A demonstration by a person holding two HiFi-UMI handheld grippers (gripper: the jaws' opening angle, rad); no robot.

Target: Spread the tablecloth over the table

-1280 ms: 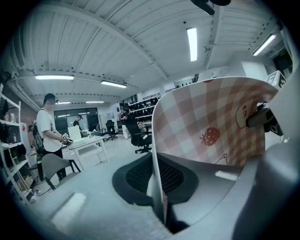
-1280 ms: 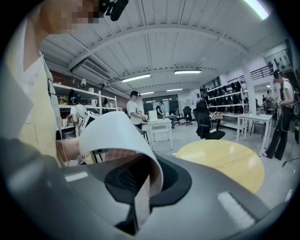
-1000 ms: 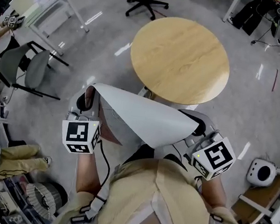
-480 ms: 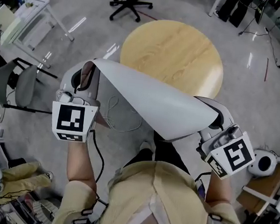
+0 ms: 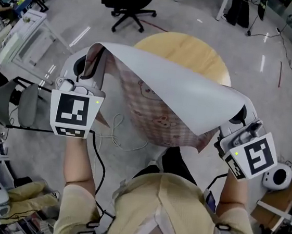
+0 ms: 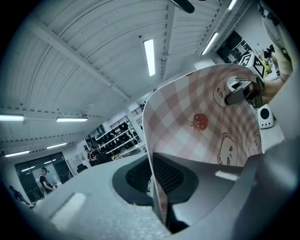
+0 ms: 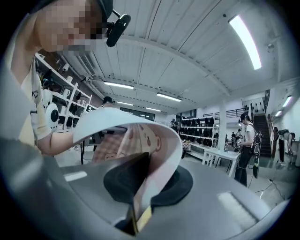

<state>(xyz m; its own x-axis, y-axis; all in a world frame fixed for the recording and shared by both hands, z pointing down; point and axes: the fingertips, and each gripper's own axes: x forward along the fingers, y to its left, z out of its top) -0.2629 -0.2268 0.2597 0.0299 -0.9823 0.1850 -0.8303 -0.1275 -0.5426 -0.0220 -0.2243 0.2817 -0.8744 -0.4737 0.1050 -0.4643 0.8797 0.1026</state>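
Tablecloth [image 5: 175, 91] pinched in left tongs [image 5: 89, 75] and right tongs [image 5: 240, 118], the right just loosening; stretched high to clear counter [image 5: 195, 48], upper centre.

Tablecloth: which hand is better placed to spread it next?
Probably left: the left gripper pinches the tablecloth farther forward, beside the table; the right gripper sits back; its jaws, cloth between, have just been opening.
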